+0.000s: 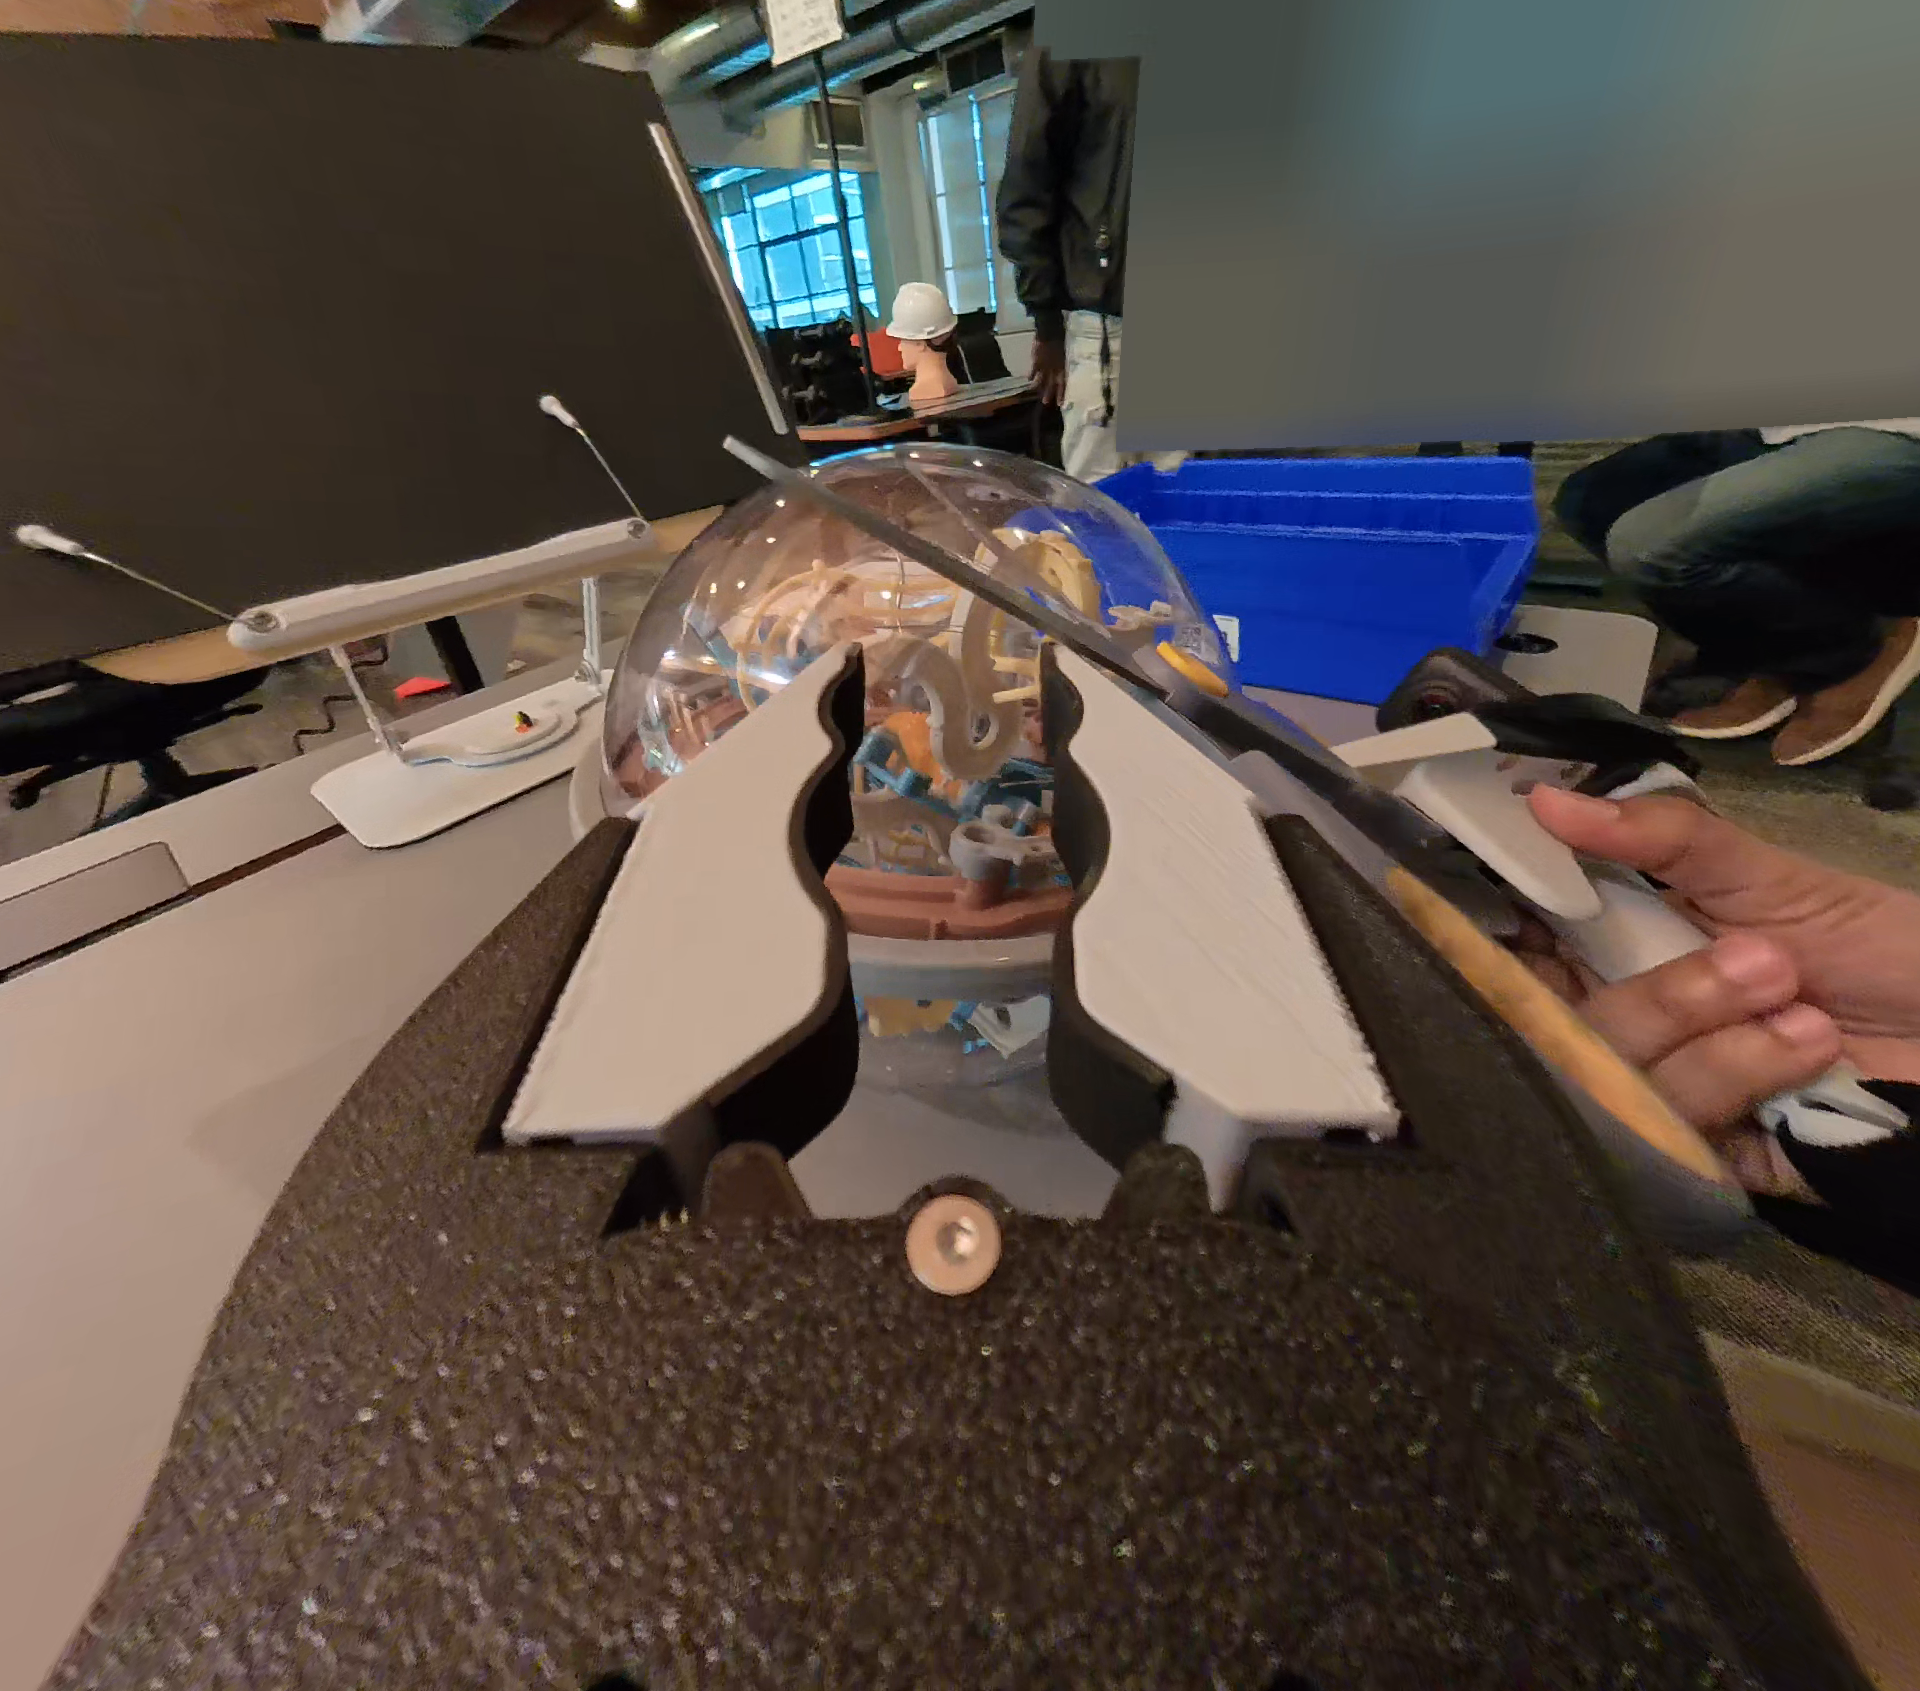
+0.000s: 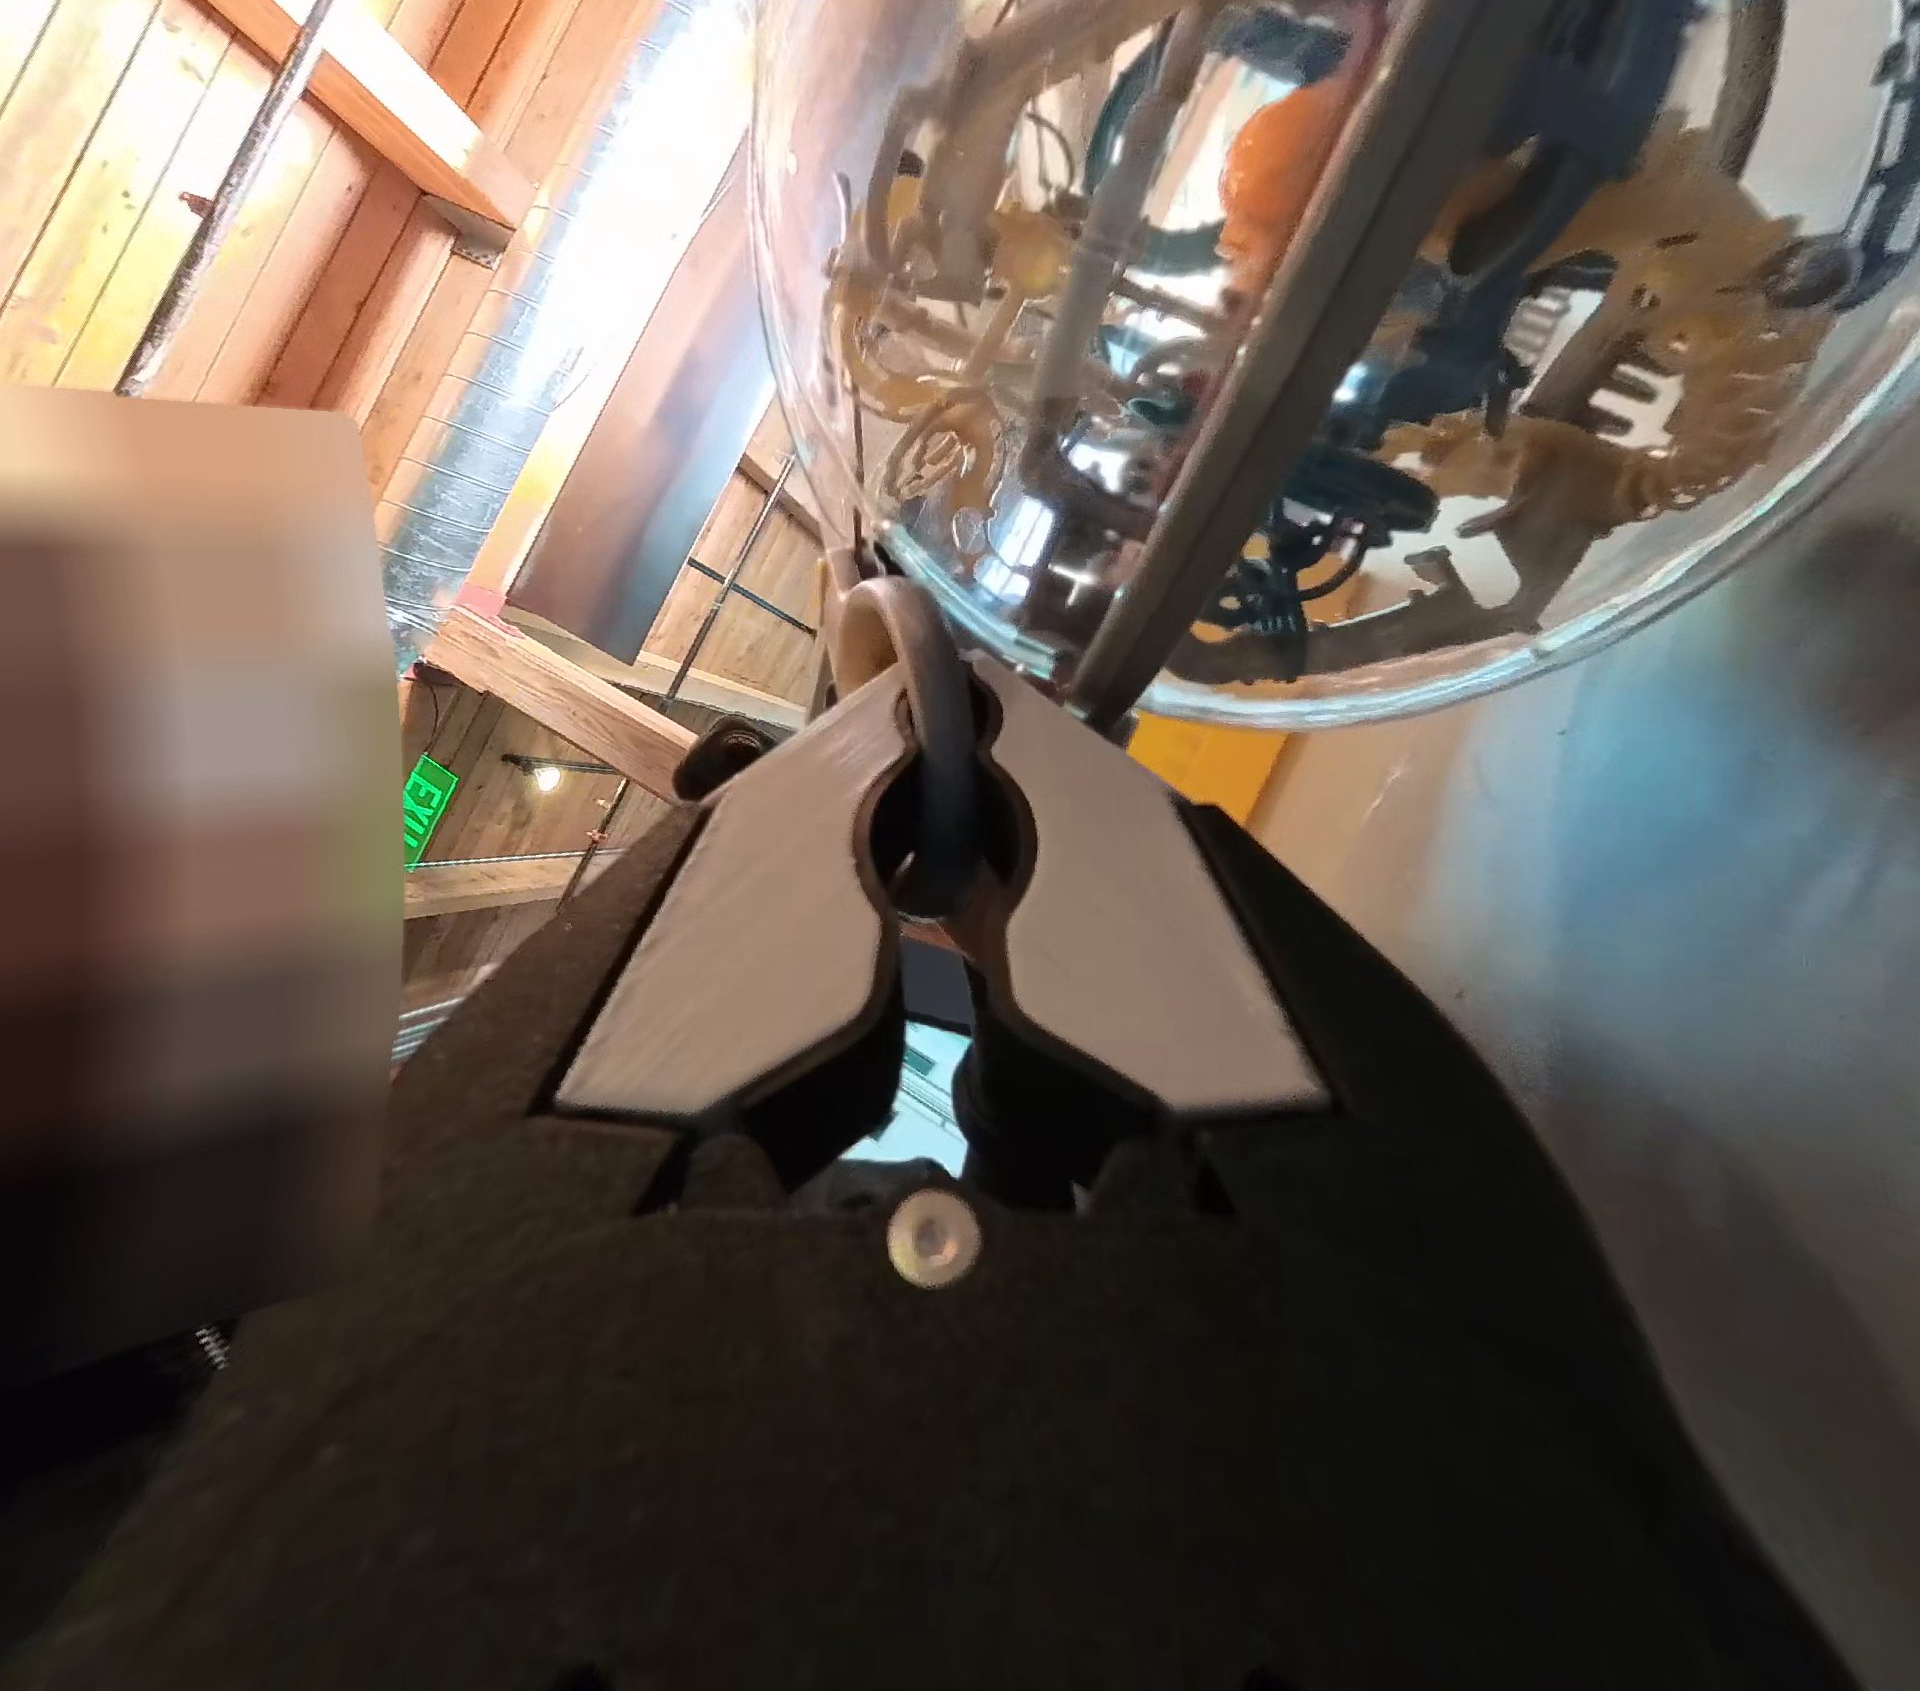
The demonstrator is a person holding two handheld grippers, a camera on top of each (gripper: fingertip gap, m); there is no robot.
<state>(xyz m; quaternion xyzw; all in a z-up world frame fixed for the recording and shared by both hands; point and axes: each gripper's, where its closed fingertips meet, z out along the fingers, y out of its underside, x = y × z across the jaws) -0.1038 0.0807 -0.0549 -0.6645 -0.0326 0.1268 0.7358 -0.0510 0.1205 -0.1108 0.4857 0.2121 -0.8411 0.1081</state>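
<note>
Left tongs (image 1: 951, 706) parted before clear maze sphere (image 1: 894, 654), right tongs (image 2: 940, 706) clamping grey ring (image 2: 940, 768), sphere cropped

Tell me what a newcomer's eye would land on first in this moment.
The clear maze globe, packed with cream, blue and orange tracks, sits on the grey table just ahead of the open left gripper. The right gripper is clamped on a long thin tool against the globe, with a blue bin behind.

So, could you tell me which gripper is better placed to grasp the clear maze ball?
Probably the left gripper: its open jaws frame the ball, while the right gripper is shut on a grey ring.
</note>
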